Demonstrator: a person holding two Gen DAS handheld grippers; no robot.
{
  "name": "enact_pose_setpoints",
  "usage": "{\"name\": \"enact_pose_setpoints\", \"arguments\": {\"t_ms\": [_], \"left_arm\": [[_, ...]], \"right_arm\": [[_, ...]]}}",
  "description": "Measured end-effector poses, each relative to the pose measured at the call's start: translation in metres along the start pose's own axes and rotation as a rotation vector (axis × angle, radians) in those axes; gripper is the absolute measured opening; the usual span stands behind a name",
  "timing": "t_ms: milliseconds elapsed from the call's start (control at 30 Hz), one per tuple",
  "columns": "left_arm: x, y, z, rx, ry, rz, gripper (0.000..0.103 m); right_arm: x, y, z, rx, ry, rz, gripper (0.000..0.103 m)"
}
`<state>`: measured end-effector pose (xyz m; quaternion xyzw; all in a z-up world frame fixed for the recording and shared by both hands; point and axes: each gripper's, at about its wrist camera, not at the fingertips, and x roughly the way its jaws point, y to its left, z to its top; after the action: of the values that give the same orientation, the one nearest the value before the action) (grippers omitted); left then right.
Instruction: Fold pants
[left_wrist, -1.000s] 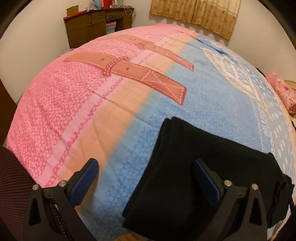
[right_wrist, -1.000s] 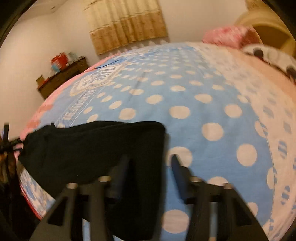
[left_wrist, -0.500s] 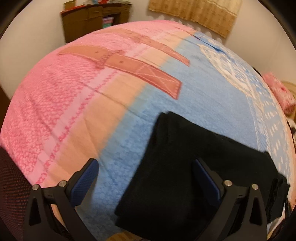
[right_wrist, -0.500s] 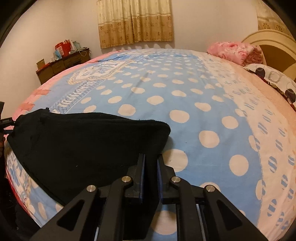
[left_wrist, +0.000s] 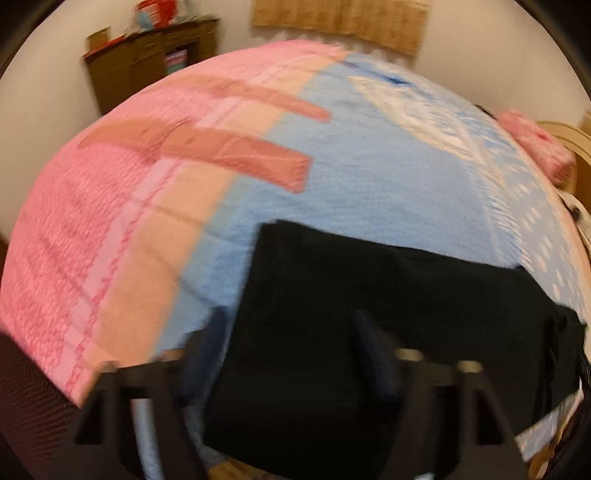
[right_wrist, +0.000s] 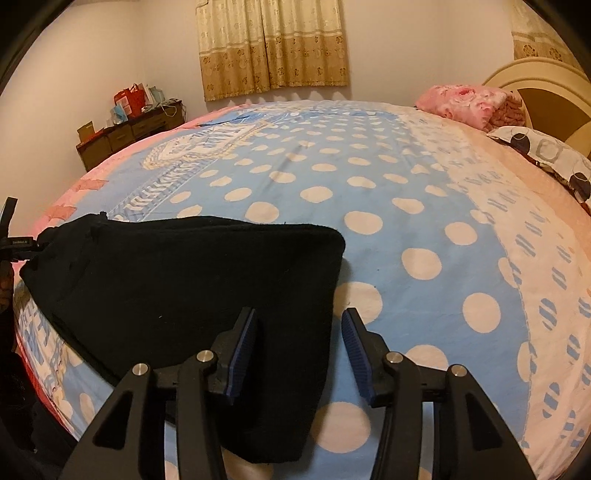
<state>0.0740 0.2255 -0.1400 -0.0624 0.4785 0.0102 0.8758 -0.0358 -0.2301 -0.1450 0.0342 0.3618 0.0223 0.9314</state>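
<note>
Right gripper (right_wrist: 299, 341): jaws spread, nothing between the pads, parked over the near right edge of the pants (right_wrist: 192, 284). Left pad sits above black cloth, right pad above bare bedspread (right_wrist: 424, 206), so that edge runs between the fingers.

Left gripper (left_wrist: 291, 354): heavily motion-blurred, but there's a clear gap between the fingers, so open and holding nothing. The pants' (left_wrist: 369, 314) left edge falls between its fingers too.

Pants: black, already folded into a compact slab at the near edge of the bed, lying flat. Long axis runs left-right across both grippers; each gripper is at one end, right one on the right end, left one on the left end. Neither is clearly nearer, judging from these views. My guess is the next fold goes end over end along that axis, or the job is close to done.

View differences: the right camera shows the rounded far right corner, the pillows (right_wrist: 469, 103) and headboard (right_wrist: 546, 81). The left camera shows the pink end of the bedspread and the dresser (left_wrist: 147, 62) beyond, plus some loose bunched cloth at the pants' right end that the right view doesn't resolve.
</note>
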Motion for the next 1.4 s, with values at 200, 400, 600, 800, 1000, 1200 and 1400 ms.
{"name": "enact_pose_setpoints", "arguments": {"t_ms": [200, 400, 600, 800, 1000, 1200, 1400], "left_arm": [[-0.011, -0.008, -0.004, 0.010, -0.019, -0.008, 0.025], [-0.031, -0.014, -0.007, 0.000, -0.051, -0.007, 0.021], [-0.072, -0.023, -0.007, -0.054, -0.070, -0.086, 0.021], [-0.124, -0.061, -0.004, -0.061, -0.085, -0.174, 0.021], [-0.151, -0.141, 0.001, 0.038, -0.111, -0.262, 0.021], [-0.154, -0.238, 0.002, 0.181, -0.094, -0.346, 0.021], [-0.119, -0.337, -0.019, 0.346, -0.011, -0.385, 0.021]], "right_arm": [[0.000, 0.000, 0.000, -0.001, -0.001, 0.002, 0.050], [-0.001, 0.000, 0.000, 0.003, -0.004, 0.006, 0.050], [-0.002, -0.001, 0.000, 0.007, -0.011, 0.009, 0.050], [-0.006, -0.002, -0.001, 0.012, -0.037, 0.019, 0.050], [-0.021, -0.004, -0.001, 0.010, -0.100, 0.026, 0.050], [-0.040, -0.027, -0.007, 0.069, -0.155, 0.011, 0.050], [-0.045, -0.052, -0.017, 0.139, -0.164, -0.001, 0.050]]}}
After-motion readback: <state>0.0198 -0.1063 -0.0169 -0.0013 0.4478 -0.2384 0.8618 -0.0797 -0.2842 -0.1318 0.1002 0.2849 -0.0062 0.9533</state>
